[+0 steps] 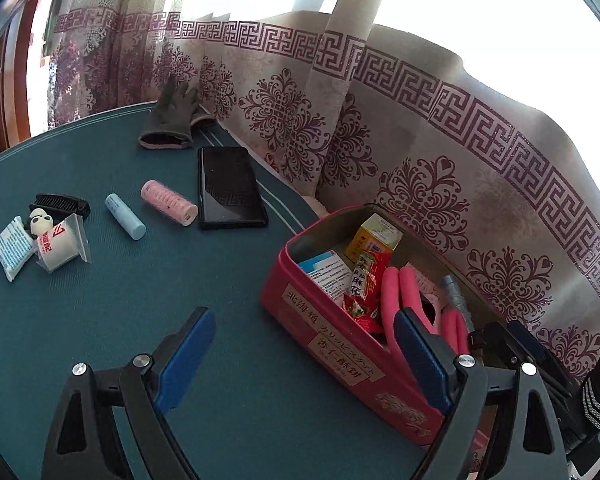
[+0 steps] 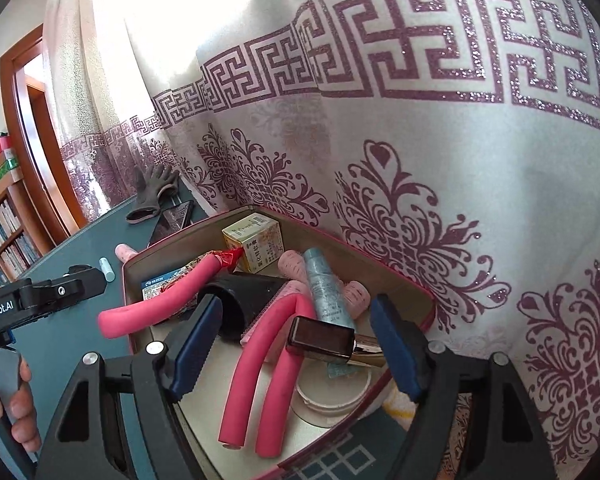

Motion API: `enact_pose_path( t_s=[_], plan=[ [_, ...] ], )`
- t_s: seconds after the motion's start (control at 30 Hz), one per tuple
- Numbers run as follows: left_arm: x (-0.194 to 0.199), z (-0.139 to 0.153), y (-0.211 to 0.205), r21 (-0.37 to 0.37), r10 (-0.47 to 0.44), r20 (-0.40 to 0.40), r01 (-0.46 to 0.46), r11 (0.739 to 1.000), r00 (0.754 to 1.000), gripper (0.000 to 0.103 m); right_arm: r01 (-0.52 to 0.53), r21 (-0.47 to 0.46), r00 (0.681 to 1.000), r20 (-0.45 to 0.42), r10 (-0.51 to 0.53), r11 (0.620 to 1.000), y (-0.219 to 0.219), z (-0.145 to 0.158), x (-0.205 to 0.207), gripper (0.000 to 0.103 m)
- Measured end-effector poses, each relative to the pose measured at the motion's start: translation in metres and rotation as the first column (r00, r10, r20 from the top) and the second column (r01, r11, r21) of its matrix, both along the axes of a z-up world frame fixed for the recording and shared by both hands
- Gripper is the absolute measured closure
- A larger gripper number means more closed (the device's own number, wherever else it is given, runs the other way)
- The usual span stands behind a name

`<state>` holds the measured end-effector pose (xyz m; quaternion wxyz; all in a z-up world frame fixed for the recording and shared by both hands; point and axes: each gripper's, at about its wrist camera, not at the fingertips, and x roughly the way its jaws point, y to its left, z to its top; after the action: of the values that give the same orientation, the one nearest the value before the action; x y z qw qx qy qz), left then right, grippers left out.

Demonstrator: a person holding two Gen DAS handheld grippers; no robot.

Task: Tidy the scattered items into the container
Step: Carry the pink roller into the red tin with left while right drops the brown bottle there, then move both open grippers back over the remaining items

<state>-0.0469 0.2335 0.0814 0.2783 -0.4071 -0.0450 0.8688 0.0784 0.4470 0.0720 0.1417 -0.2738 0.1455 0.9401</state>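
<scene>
A red tin box [image 1: 340, 344] stands on the teal table and holds a yellow carton [image 1: 374, 240], a snack packet, pink foam rods [image 2: 260, 376] and a dark rectangular bottle [image 2: 324, 338]. My left gripper [image 1: 300, 360] is open and empty beside the box's near wall. My right gripper [image 2: 292, 344] is open over the box [image 2: 140, 264], with the dark bottle lying between its fingers. On the table lie a black phone [image 1: 230, 188], a pink roller [image 1: 168, 202], a light blue tube [image 1: 125, 216], a black comb [image 1: 60, 204], white packets [image 1: 40, 246] and gloves [image 1: 172, 120].
A patterned curtain [image 1: 420, 128] hangs close behind the table and box. The right gripper's body [image 1: 540, 360] shows past the box in the left wrist view. A bookshelf [image 2: 4, 232] and door frame stand far left.
</scene>
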Motion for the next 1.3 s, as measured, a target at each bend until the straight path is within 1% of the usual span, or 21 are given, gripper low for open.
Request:
enact_pose_path(
  t_s=[0.13, 0.27, 0.5, 0.67, 0.87, 0.93, 1.0, 1.17, 1.23, 1.3],
  plan=[
    [-0.003, -0.010, -0.026, -0.026, 0.071, 0.011, -0.070, 0.997, 0.997, 0.011, 0.005, -0.004, 1.000, 0.000, -0.005, 1.000, -0.007, 0.001, -0.004, 0.023],
    [-0.011, -0.021, -0.055, -0.027, 0.138, 0.040, -0.137, 0.990, 0.990, 0.011, -0.015, 0.009, 1.000, 0.002, 0.015, 1.000, -0.021, 0.002, -0.009, 0.023],
    [-0.022, -0.038, -0.114, -0.046, 0.266, 0.076, -0.263, 0.964, 0.961, 0.011, -0.063, 0.072, 0.998, -0.008, 0.064, 0.995, -0.053, 0.012, -0.018, 0.023],
    [-0.034, -0.044, -0.159, -0.086, 0.355, 0.059, -0.350, 0.933, 0.933, 0.011, -0.103, 0.095, 0.995, -0.008, 0.104, 0.990, -0.076, 0.017, -0.025, 0.023],
    [-0.054, -0.046, -0.216, -0.111, 0.483, 0.042, -0.477, 0.872, 0.874, 0.011, -0.163, 0.096, 0.986, 0.001, 0.164, 0.982, -0.104, 0.017, -0.034, 0.023],
    [-0.061, -0.049, -0.228, -0.119, 0.501, 0.045, -0.494, 0.861, 0.864, 0.010, -0.186, 0.099, 0.982, 0.008, 0.186, 0.977, -0.114, 0.017, -0.037, 0.023],
    [-0.068, -0.052, -0.235, -0.130, 0.504, 0.043, -0.496, 0.859, 0.862, 0.010, -0.211, 0.104, 0.977, 0.016, 0.211, 0.972, -0.125, 0.015, -0.040, 0.023],
    [-0.088, -0.053, -0.242, -0.153, 0.466, 0.015, -0.458, 0.876, 0.885, 0.010, -0.285, 0.117, 0.958, 0.043, 0.282, 0.951, -0.151, 0.010, -0.049, 0.022],
    [-0.095, -0.051, -0.245, -0.149, 0.445, -0.007, -0.441, 0.885, 0.895, 0.010, -0.320, 0.141, 0.948, 0.051, 0.315, 0.937, -0.164, 0.008, -0.051, 0.022],
    [-0.105, -0.050, -0.248, -0.155, 0.430, -0.017, -0.427, 0.891, 0.903, 0.010, -0.356, 0.184, 0.934, 0.054, 0.352, 0.916, -0.179, 0.009, -0.053, 0.022]
  ],
)
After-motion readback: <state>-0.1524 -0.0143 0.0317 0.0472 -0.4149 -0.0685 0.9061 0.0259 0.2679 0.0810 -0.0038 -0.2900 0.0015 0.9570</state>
